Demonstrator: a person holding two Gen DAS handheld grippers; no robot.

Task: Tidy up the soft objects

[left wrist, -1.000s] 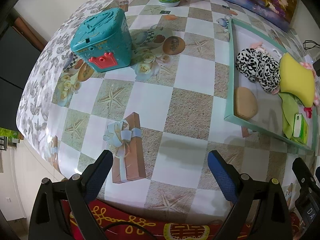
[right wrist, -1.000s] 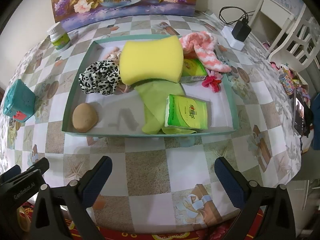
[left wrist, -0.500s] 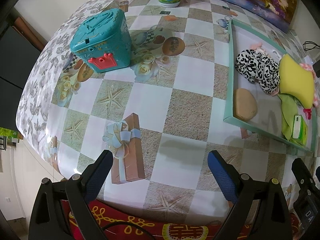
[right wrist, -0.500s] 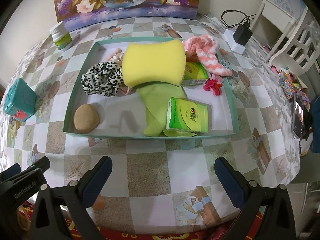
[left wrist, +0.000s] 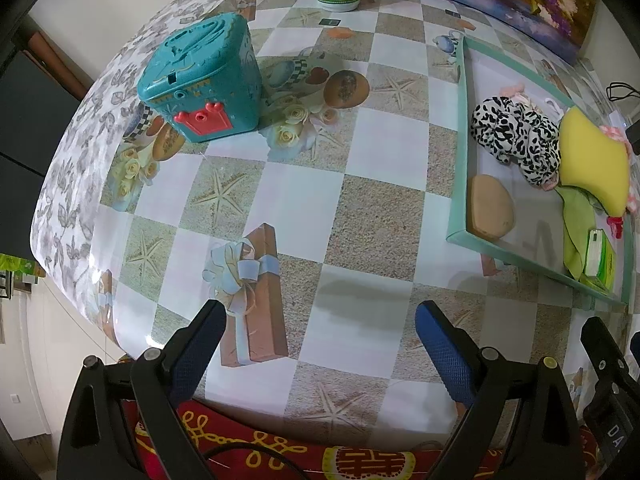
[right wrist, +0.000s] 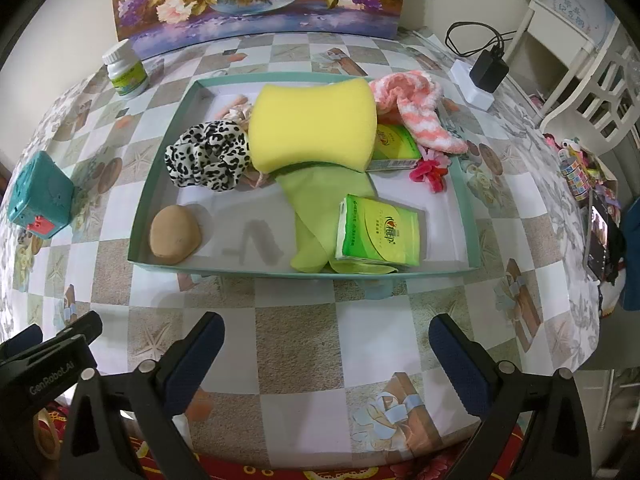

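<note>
right wrist view: my right gripper (right wrist: 326, 344) hangs spread wide and empty over the near edge of the tabletop (right wrist: 376, 332), facing the shallow green tray (right wrist: 140, 208) where the soft things lie. a yellow sponge (right wrist: 314, 126) sits toward the tray's far side, partly over a green cloth (right wrist: 316, 200) and touching a leopard-print scrunchie (right wrist: 208, 156) on its left; a tan pad (right wrist: 175, 234) rests alone in the near left corner, and a green tissue pack (right wrist: 380, 234) lies on the cloth near the front rim. a pink striped sock (right wrist: 412, 106) drapes across the far right corner and out over the rim, with a red flower clip (right wrist: 430, 172) by the right wall. in the left wrist view my left gripper (left wrist: 318, 336) is likewise open and holding nothing above the near edge, the tray off to its right and a teal toy box (left wrist: 202, 84) well apart toward the far left.

the tray looks nearly filled, so i judge the step in hand to be tidying the sock. to do it well i would come in from above its free end, pinch the thick fold rather than a loose edge, lift clear of the rim before moving inward, and avoid dragging the sponge or clip along.
</note>
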